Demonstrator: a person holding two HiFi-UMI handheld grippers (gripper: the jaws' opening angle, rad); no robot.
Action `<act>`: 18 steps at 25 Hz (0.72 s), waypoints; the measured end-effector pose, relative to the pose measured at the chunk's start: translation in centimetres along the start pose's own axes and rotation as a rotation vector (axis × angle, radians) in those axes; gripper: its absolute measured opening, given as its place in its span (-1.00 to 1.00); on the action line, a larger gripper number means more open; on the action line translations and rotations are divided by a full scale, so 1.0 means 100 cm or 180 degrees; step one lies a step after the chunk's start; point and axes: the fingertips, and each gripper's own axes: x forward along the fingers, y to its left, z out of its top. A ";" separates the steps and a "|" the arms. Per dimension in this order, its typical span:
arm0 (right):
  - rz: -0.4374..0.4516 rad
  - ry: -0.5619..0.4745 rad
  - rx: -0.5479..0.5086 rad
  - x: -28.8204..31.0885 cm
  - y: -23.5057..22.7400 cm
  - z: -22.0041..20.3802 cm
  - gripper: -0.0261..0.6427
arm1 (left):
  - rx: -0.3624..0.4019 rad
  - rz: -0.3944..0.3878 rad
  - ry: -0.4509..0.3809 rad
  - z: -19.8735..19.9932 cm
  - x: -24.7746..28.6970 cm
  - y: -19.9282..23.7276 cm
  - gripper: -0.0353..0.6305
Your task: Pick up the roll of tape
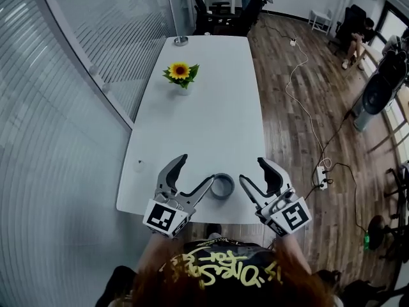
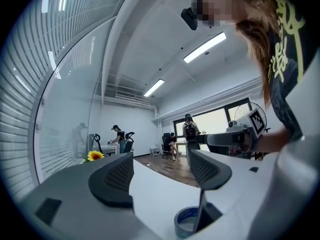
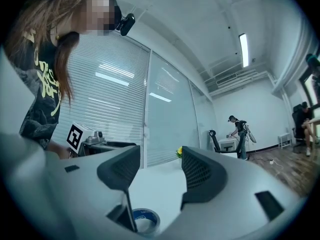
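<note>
The left gripper's fingers stand wide apart with nothing clamped between them; only bare tabletop shows through the gap in the left gripper view. The right gripper's fingers are likewise spread and hold nothing. In the head view both grippers hover over the near end of the white table, their jaws opening toward 12 o'clock. The roll of tape sits between them, at about 4 o'clock from the left gripper's gap and 8 o'clock from the right one's. The left gripper's inner fingertip is just beside the roll's rim, though I cannot tell whether it touches. The roll lies flat on the table near the 6 o'clock edge, its hole facing straight up; as a ring it has no long side to point anywhere. Each gripper view shows it low in the frame, around 6 o'clock. A sunflower in a small pot stands well apart toward 12 o'clock.
</note>
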 end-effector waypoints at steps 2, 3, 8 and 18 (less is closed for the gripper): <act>0.0034 0.0041 0.0033 0.004 -0.004 -0.007 -0.20 | -0.0011 -0.0006 0.0008 -0.007 0.008 0.003 0.16; 0.0064 0.0042 0.0057 0.004 -0.006 -0.008 -0.20 | -0.0018 -0.0006 0.0010 -0.010 0.012 0.004 0.17; 0.0240 0.0005 0.0097 0.003 -0.023 -0.015 -0.19 | -0.0064 0.0003 -0.0023 -0.016 0.024 0.006 0.20; 0.1338 0.0923 -0.0276 -0.009 -0.022 -0.092 -0.08 | 0.0034 -0.0533 0.0579 -0.069 0.018 -0.012 0.33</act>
